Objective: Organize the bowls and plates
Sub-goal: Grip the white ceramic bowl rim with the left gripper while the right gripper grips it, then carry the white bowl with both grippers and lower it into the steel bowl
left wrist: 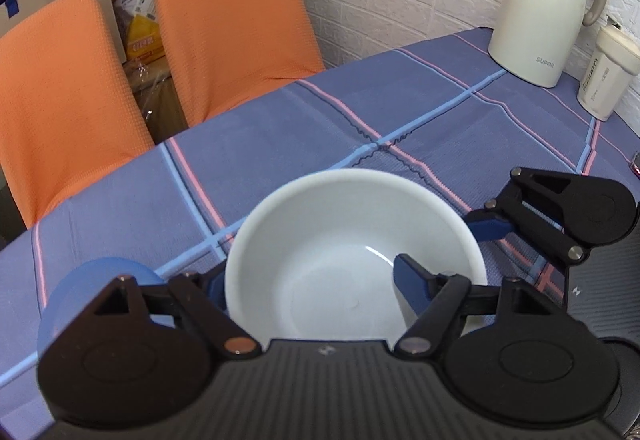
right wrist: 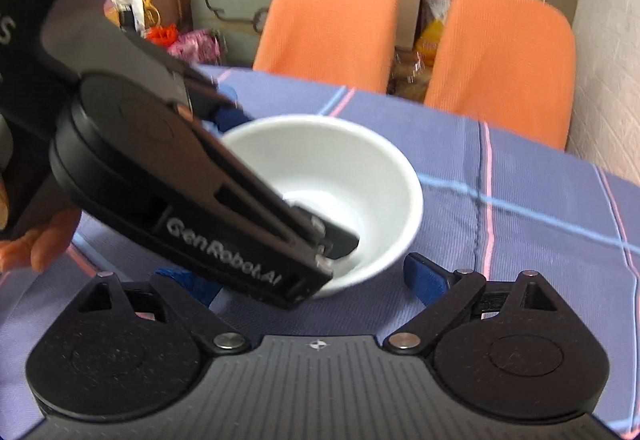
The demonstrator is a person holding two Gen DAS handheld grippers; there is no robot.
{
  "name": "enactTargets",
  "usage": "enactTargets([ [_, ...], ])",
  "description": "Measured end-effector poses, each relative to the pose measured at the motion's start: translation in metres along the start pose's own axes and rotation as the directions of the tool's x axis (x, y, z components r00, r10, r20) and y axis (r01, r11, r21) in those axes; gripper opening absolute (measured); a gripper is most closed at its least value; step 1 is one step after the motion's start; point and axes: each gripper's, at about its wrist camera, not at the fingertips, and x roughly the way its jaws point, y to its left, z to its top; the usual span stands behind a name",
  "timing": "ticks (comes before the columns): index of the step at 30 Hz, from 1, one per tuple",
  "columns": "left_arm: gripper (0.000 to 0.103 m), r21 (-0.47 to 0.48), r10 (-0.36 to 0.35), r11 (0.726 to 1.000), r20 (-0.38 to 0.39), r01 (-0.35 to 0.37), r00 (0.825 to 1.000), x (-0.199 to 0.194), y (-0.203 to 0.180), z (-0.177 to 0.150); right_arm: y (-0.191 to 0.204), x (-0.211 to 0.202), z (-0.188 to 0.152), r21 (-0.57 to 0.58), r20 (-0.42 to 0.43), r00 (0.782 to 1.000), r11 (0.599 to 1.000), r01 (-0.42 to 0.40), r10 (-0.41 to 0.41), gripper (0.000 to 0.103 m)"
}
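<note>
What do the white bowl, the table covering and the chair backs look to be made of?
White bowl: likely glazed ceramic, possibly melamine; smooth, glossy, with a bright highlight inside. Table covering: woven cloth, matte; ribbed weave, creases and striped checks show. Chair backs: orange fabric covers with a fine waffle-like texture, matte.

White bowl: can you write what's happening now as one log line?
left gripper: one finger inside white bowl, one outside rim | right gripper: open, near bowl, empty | bowl on plaid tablecloth
</note>
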Motion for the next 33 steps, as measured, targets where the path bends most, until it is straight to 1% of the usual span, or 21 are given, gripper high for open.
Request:
enactTargets([
  [2,0.074,-0.015,-0.013,1.0,0.002,0.013,1.0,-0.002,0.001,-0.002,0.002,-0.006,0.001,-0.009,0.051,0.999,1.0,-0.003,0.003,0.082],
  [4,0.074,-0.029,-0.01,1.0,0.013,0.01,1.0,-0.007,0.002,-0.003,0.006,-0.011,0.004,-0.024,0.074,0.997,1.0,0.0,0.002,0.083],
  [6,0.074,-0.032,-0.011,0.999,0.026,0.012,1.0,-0.011,0.002,-0.003,0.01,-0.014,0.006,-0.052,0.087,0.996,0.999,0.017,-0.013,0.082],
  [11,0.074,-0.035,-0.005,0.999,0.043,0.007,0.999,-0.029,-0.006,-0.006,0.018,-0.039,0.006,-0.052,0.106,0.994,0.998,0.017,-0.012,0.082],
  [17,0.074,-0.044,0.004,0.999,0.074,-0.001,0.997,-0.075,-0.034,-0.016,0.037,-0.085,-0.004,-0.103,0.134,0.99,0.993,0.054,-0.04,0.082],
  [20,0.076,-0.045,-0.008,0.999,0.088,0.012,0.996,-0.106,-0.057,-0.029,0.049,-0.115,-0.021,-0.113,0.145,0.988,0.992,0.06,-0.043,0.083],
  [25,0.077,-0.024,-0.017,1.0,0.089,0.019,0.996,-0.14,-0.105,-0.064,0.089,-0.158,-0.052,-0.13,0.142,0.987,0.987,0.099,-0.08,0.085],
  [29,0.077,0.0,-0.049,0.999,0.081,0.049,0.995,-0.154,-0.139,-0.096,0.11,-0.18,-0.085,-0.107,0.127,0.988,0.989,0.106,-0.092,0.085],
  [33,0.077,0.014,-0.059,0.998,0.06,0.058,0.996,-0.155,-0.163,-0.124,0.122,-0.193,-0.11,-0.074,0.098,0.991,0.992,0.098,-0.091,0.085],
])
